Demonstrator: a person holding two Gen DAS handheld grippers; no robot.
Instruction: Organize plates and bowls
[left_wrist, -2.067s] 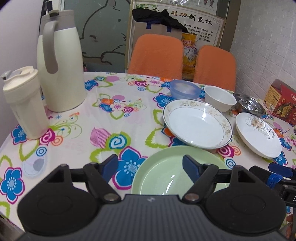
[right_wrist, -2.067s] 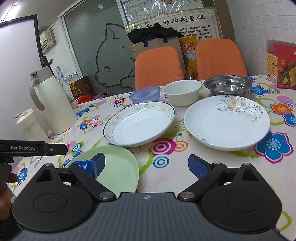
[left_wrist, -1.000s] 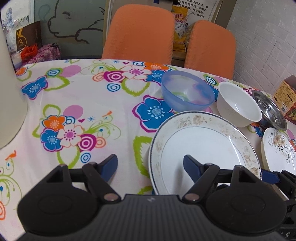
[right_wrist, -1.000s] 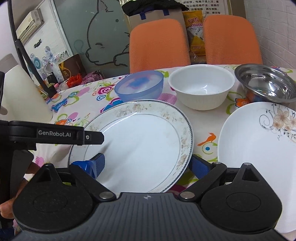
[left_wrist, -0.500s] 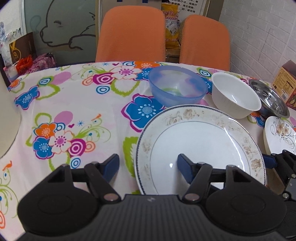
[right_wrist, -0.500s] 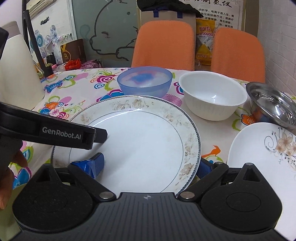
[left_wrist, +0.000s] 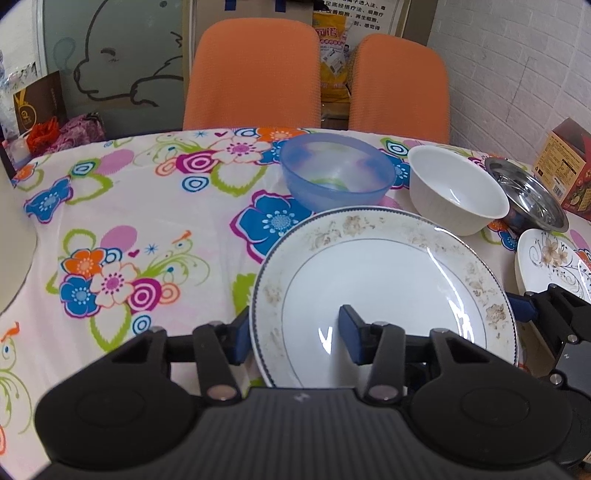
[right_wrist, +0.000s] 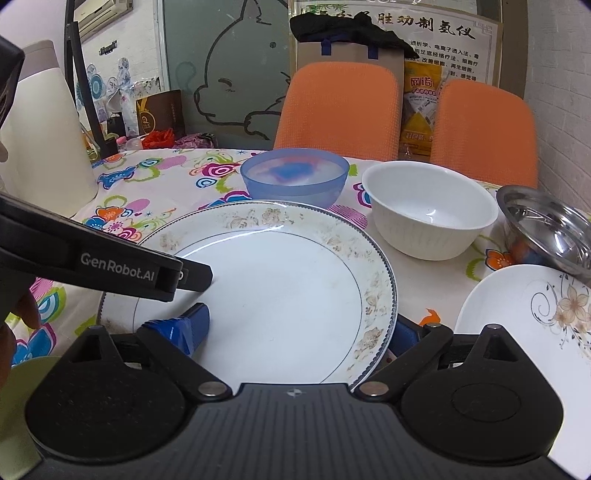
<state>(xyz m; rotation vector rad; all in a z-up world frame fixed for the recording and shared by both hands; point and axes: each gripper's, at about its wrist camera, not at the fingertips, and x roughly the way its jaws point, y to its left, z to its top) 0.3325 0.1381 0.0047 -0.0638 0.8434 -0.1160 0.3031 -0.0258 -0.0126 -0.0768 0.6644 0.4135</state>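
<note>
Two orange chairs (left_wrist: 255, 74) stand behind the bench (left_wrist: 155, 221), which wears a flowered cloth. Cream thermos jug (right_wrist: 44, 136) sits at far left in the right wrist view. Large gold-rimmed plate (left_wrist: 384, 291) lies in the middle of the bench, nearest both cameras. Left gripper (left_wrist: 293, 334) straddles its left rim: one blue pad outside the edge, the other over the plate's well; fingers narrowed about the rim, but cannot tell if they actually pinch it. Right gripper (right_wrist: 299, 332) straddles the right rim the same way, left pad over the well, right pad outside and below the edge; fingers fairly wide, contact cannot be told. Flower-print plate (right_wrist: 535, 325) lies just right of the big one, apart from it. White bowl (right_wrist: 430, 218) sits behind the big plate, steel bowl (right_wrist: 550, 225) to its right, near the flower-print plate's far edge. Translucent blue bowl (left_wrist: 334, 171) sits left of the white one, close behind the big plate's far rim. Green plate (right_wrist: 14, 387) edge shows at lower left in the right wrist view. Printed carton (left_wrist: 565, 162) at far right of the bench.
</note>
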